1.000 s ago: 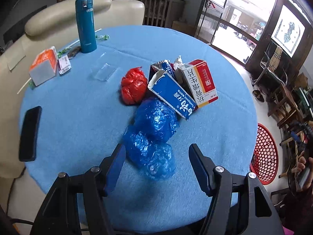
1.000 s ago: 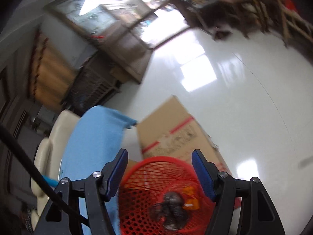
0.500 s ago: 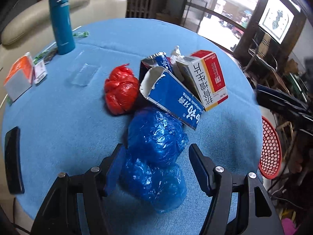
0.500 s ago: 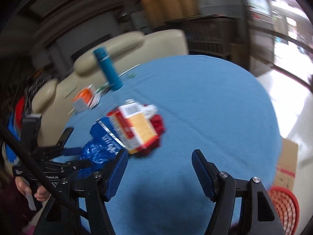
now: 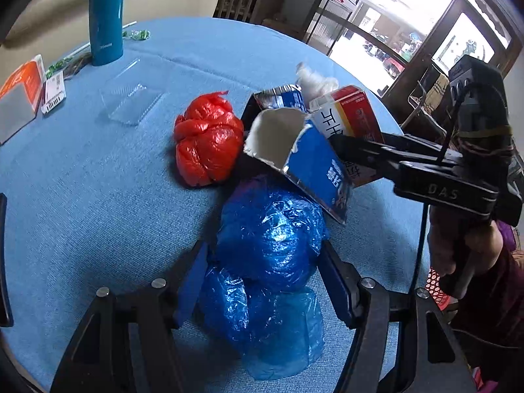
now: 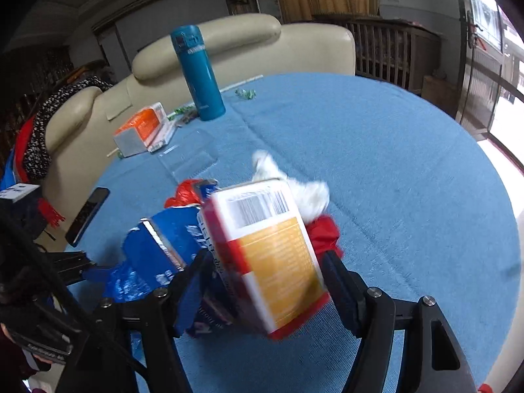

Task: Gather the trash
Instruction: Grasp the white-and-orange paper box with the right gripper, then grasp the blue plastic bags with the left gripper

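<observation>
Left gripper (image 5: 262, 281): fingers spread, straddling blue bags (image 5: 265, 262), not yet pinching. Bags: thin crinkled film, lumpy, slippery, two or three wads stacked on the counter (image 5: 82, 196). Risk: squeeze catches top wad only, lower one drops or drags; film likely to slide out of smooth pads.

Right gripper (image 6: 262, 281): fingers parted either side of red box (image 6: 275, 255), contact unclear, no firm clamp seen. Box: glossy card, rigid, leaning on blue carton (image 5: 304, 163). Risk: closing on box tips torn, foil-lined carton, spills pile toward edge. Both grippers crowd same heap; collision likely.

Beyond: red bag (image 5: 206, 144), knotted plastic; white tissue (image 6: 294, 183), soft. Farther: clear tray (image 5: 131, 101), teal flask (image 5: 106, 13), upright, hard. Bin (image 5: 437, 288), red mesh, below counter edge.
</observation>
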